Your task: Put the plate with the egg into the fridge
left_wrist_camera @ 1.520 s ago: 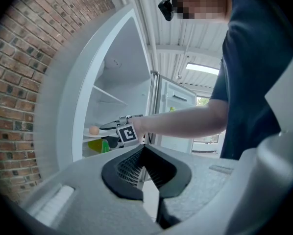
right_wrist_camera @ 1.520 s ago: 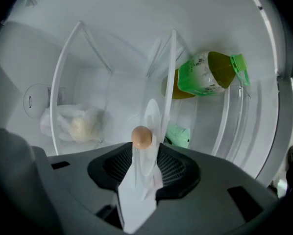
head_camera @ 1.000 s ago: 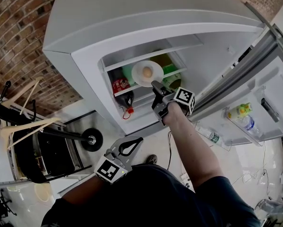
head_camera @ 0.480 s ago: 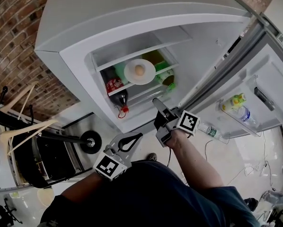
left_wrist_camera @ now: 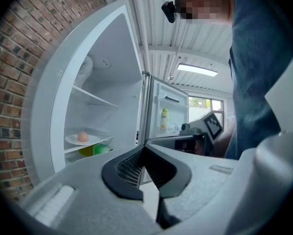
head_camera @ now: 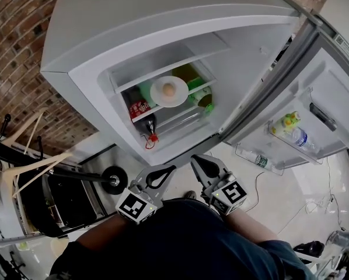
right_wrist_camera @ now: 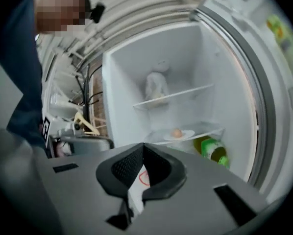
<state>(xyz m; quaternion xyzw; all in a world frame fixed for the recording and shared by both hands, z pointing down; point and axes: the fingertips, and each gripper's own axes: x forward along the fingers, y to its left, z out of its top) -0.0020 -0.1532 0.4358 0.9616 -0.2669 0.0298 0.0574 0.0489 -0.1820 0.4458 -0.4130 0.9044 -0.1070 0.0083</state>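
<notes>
The white plate (head_camera: 161,100) with a brown egg (head_camera: 169,89) rests on a glass shelf inside the open fridge (head_camera: 163,16). No gripper touches it. My right gripper (head_camera: 194,158) is held back close to my body, well below the fridge opening, with its jaws shut and empty. To its left, my left gripper (head_camera: 172,170) is also near my body, shut on nothing. The left gripper view shows its closed tips (left_wrist_camera: 143,148) with the plate (left_wrist_camera: 90,141) far off at the left. The right gripper view has its closed tips (right_wrist_camera: 142,146) below the plate (right_wrist_camera: 185,135).
Green bottles (head_camera: 201,95) and a red-labelled bottle (head_camera: 140,108) stand under the plate's shelf. The fridge door (head_camera: 314,86) hangs open at the right, with bottles (head_camera: 291,130) in its rack. A brick wall (head_camera: 17,57) and a dark cart (head_camera: 52,191) lie to the left.
My right gripper has drawn back out of the fridge towards my body and its jaws have closed. The plate with the egg stays on the shelf. The left gripper has barely moved.
</notes>
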